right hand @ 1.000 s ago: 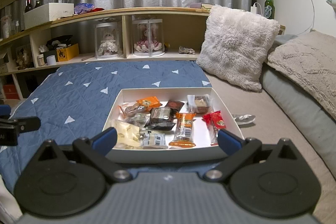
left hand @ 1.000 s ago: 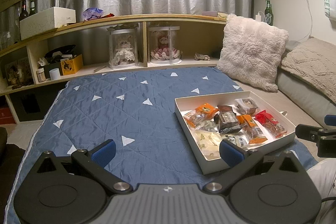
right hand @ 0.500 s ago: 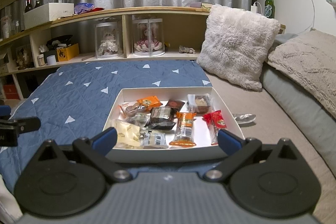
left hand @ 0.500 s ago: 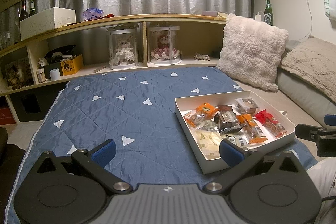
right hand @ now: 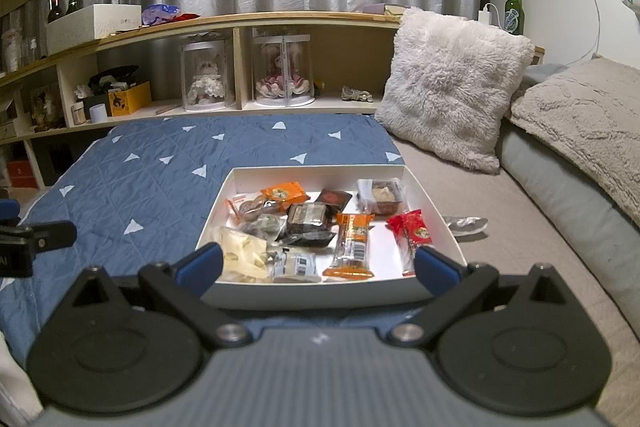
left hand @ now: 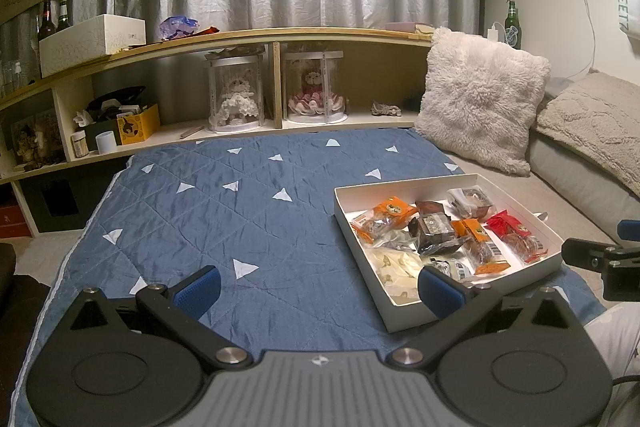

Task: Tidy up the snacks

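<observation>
- The snacks [right hand: 316, 227] all lie in a white box [right hand: 320, 173] on the bed.
- One silver wrapper [right hand: 468, 225] lies outside, just beside the right wall of the box. I cannot tell if it is a snack or an empty wrapper.
- This could be a box already filled and tidy. It could also be a box of mixed snacks waiting to be sorted. The pictures fit both, so I will not name a next move.
- The left tool [left hand: 318, 289] is wide open and holds nothing. It hangs over the blue blanket [left hand: 224, 211], to the left of the box.
- The right tool [right hand: 318, 265] is wide open and holds nothing too. It sits low, just at the near wall of the box.
- If a snack must be picked up, pinch one pack only. The packs overlap, mostly in the left half of the box.
- The wrappers look thin and slippery, so I think a soft, slow squeeze on the middle is best.
- The box is light card, I guess, and could slide on the smooth blanket if bumped.
- The bed is soft, so things may tip.
- Behind the box stands a fluffy pillow [right hand: 452, 87].
- Farther back is a long wooden shelf [right hand: 240, 23] with two dolls in clear cases, bottles and grey curtains.
</observation>
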